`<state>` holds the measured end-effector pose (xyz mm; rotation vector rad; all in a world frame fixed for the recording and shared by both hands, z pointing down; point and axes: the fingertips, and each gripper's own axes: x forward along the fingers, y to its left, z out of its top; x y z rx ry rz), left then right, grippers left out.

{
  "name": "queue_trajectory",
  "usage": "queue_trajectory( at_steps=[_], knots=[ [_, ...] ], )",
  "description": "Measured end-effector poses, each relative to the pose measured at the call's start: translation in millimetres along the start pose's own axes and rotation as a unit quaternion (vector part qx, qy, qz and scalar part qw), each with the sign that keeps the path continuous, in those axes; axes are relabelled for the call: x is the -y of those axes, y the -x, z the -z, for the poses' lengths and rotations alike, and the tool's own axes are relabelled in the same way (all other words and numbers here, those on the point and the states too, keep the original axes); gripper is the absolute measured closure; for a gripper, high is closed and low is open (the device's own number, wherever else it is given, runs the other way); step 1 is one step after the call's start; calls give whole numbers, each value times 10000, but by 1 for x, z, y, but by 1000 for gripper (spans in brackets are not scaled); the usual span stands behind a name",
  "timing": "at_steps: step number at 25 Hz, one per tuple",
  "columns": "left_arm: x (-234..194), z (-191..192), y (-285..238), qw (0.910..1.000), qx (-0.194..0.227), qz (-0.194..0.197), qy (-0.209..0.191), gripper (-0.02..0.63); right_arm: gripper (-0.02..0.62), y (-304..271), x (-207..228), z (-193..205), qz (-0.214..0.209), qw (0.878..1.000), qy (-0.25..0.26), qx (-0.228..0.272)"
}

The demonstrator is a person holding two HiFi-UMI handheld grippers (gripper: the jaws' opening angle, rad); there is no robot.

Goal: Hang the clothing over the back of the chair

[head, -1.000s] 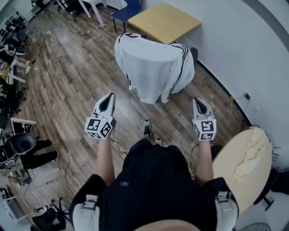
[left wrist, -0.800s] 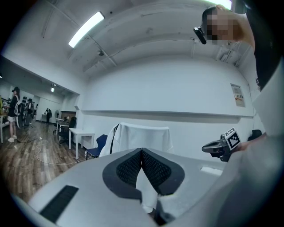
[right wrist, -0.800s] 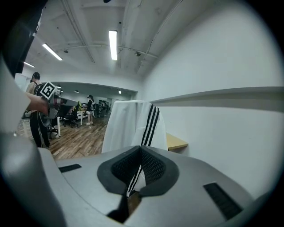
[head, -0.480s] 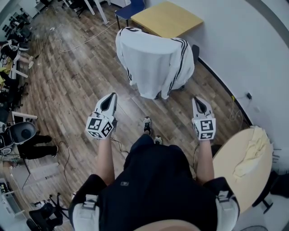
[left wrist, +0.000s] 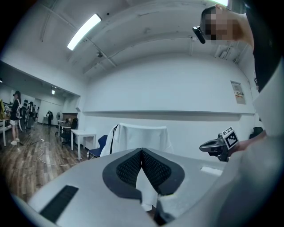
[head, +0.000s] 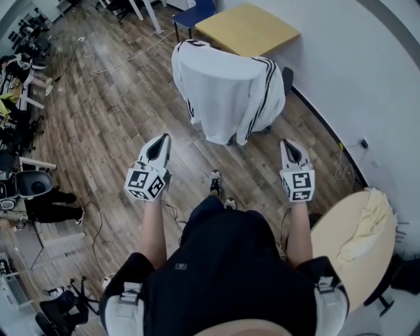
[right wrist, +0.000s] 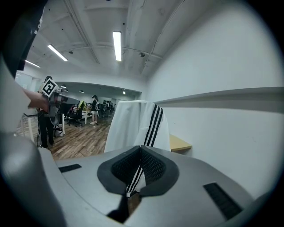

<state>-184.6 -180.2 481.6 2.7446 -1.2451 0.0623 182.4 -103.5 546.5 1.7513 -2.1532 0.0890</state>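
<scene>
Bare wood floor (head: pixel 197 161) up to the hung white garment (head: pixel 226 92); wall (head: pixel 367 79) at right, yellow table (head: pixel 248 29) behind.

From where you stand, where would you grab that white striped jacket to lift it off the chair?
Probably at the top ridge, near each striped shoulder, coming down from above. The jacket is draped over the back of the chair, so that ridge is folded and pinchable; the hanging front panel is flat.

yellow square table (head: pixel 249 29) by wall | round table (head: pixel 351 279) bearing cream cloth (head: pixel 364 223) | blue chair (head: pixel 197 10) | wood floor (head: pixel 98 111)
</scene>
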Motion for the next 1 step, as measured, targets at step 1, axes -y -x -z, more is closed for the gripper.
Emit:
queue_trajectory(
  at_steps=[1],
  knots=[
    [1,-1,-1,10000,5,4,-6,604,598,-1,0,-2,-20,10000,19,26]
  ],
)
